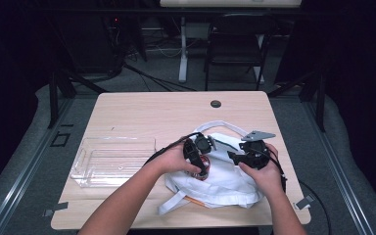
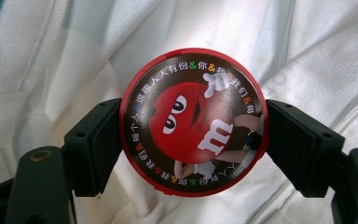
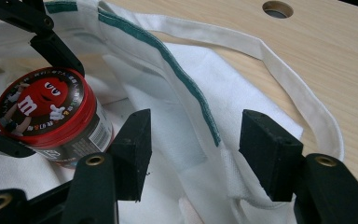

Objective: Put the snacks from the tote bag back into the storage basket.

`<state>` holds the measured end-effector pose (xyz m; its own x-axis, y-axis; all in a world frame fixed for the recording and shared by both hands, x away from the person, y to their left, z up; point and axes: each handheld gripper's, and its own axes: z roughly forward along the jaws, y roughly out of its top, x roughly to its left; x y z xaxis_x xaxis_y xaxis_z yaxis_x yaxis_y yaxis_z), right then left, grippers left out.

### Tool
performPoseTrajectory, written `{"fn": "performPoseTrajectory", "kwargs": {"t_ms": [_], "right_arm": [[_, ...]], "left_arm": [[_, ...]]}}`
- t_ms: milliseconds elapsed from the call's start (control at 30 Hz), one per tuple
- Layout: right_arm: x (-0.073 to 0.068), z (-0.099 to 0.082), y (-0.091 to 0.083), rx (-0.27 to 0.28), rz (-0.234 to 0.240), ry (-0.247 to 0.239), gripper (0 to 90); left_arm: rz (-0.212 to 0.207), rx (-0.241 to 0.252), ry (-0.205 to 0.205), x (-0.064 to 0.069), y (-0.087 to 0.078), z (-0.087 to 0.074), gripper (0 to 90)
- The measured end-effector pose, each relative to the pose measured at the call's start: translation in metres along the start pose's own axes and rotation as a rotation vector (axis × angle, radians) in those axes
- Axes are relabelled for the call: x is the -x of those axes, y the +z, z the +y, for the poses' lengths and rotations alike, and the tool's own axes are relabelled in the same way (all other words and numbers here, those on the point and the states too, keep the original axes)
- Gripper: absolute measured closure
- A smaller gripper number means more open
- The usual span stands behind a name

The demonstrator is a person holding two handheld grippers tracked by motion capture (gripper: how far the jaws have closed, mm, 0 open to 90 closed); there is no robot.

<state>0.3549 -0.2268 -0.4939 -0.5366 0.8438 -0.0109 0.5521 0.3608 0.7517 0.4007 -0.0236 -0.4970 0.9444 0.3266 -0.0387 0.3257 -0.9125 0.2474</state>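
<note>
Black pads of the left gripper [image 2: 193, 135] press the red-lidded tin [image 2: 193, 121] from 2 sides, holding it over the white bag [image 2: 307, 42]. In the right gripper view the tin [image 3: 51, 116] sits tilted, lid toward the camera. The right gripper [image 3: 193, 149] stands wide open, its jaws either side of the bag's green-trimmed rim [image 3: 186, 84], gripping nothing. The bag [image 1: 225, 183] lies near the table's [image 1: 142, 110] front right corner, a clear tray [image 1: 110, 161] toward its left edge.

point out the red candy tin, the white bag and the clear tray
red candy tin [image 2: 193, 121], left gripper view, middle of its printed lid
white bag [image 3: 242, 88], right gripper view, flat cloth panel
clear tray [image 1: 110, 161], high view, its floor
</note>
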Motion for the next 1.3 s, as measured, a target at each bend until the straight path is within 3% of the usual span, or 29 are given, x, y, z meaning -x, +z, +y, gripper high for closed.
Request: {"fn": "performPoseTrajectory", "kwargs": {"t_ms": [567, 1300], "right_arm": [[-0.0002, -0.0008, 0.0010, -0.002, 0.001, 0.003, 43.9], [-0.0002, -0.0010, 0.0015, -0.002, -0.004, 0.002, 44.4]], "left_arm": [[0.005, 0.034, -0.010, 0.0006, 0.0044, -0.0043, 23.2], [0.050, 0.057, 0.032, 0.0056, 0.0053, -0.0074, 24.6]]}}
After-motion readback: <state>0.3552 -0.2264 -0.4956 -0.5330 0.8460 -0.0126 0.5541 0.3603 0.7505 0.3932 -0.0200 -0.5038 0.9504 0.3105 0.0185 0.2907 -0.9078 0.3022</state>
